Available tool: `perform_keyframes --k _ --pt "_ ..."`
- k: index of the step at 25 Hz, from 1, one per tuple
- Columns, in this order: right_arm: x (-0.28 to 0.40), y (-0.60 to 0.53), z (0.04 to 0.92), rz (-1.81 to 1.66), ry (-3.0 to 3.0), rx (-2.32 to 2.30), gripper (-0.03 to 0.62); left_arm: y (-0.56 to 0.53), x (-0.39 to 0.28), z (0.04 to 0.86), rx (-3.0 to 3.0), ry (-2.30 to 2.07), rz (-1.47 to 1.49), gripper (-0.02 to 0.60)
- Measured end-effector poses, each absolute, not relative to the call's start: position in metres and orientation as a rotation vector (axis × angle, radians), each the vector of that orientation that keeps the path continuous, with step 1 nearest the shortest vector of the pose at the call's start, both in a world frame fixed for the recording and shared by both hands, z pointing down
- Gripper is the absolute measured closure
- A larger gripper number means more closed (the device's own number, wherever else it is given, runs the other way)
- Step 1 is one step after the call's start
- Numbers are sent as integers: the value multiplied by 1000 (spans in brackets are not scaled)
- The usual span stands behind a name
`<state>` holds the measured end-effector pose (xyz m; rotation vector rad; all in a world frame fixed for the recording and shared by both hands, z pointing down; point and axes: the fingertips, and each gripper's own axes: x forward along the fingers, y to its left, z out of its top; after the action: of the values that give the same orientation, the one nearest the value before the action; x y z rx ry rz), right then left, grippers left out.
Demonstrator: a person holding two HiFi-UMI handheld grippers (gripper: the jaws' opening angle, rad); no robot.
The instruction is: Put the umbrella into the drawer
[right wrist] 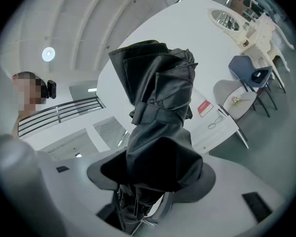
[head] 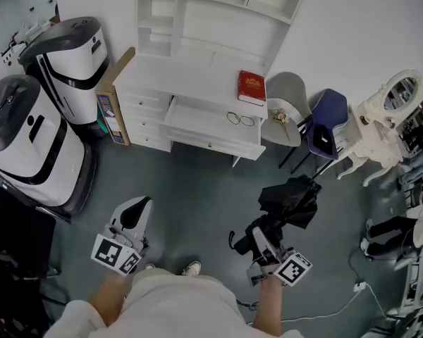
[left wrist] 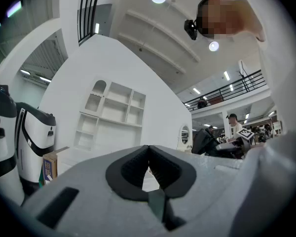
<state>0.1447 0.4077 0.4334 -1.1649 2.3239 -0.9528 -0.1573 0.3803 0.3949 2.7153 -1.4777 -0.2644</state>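
Grey floor [head: 197, 182], white counter [head: 190, 76] ahead | carry step | right gripper [right wrist: 153, 174] clamping black folded umbrella [right wrist: 160, 107], left gripper [left wrist: 149, 154] closed, empty | next: reach drawer [head: 210, 127]

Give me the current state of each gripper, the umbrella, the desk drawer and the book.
left gripper: jaws shut, nothing between them.
right gripper: jaws closed on the umbrella.
umbrella: folded, held off the floor, not yet in the drawer.
drawer: looks pulled out.
red book: closed, lying flat on the desk.
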Motion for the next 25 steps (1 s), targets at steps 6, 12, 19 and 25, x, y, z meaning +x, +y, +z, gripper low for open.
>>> perform_keyframes --k 6,12,19,25 --pt "149 410 438 -979 2312 -1128 327 383 -154 403 2701 -1482 -248 566" --pt "150 408 437 -931 2399 -1139 326 383 -146 405 2697 -1493 -235 566" --pt "160 398 430 -896 2428 -1081 324 376 -129 406 2696 -1517 -220 566" --pt "174 382 435 -866 2488 -1122 324 374 -122 411 2682 -1543 -183 566"
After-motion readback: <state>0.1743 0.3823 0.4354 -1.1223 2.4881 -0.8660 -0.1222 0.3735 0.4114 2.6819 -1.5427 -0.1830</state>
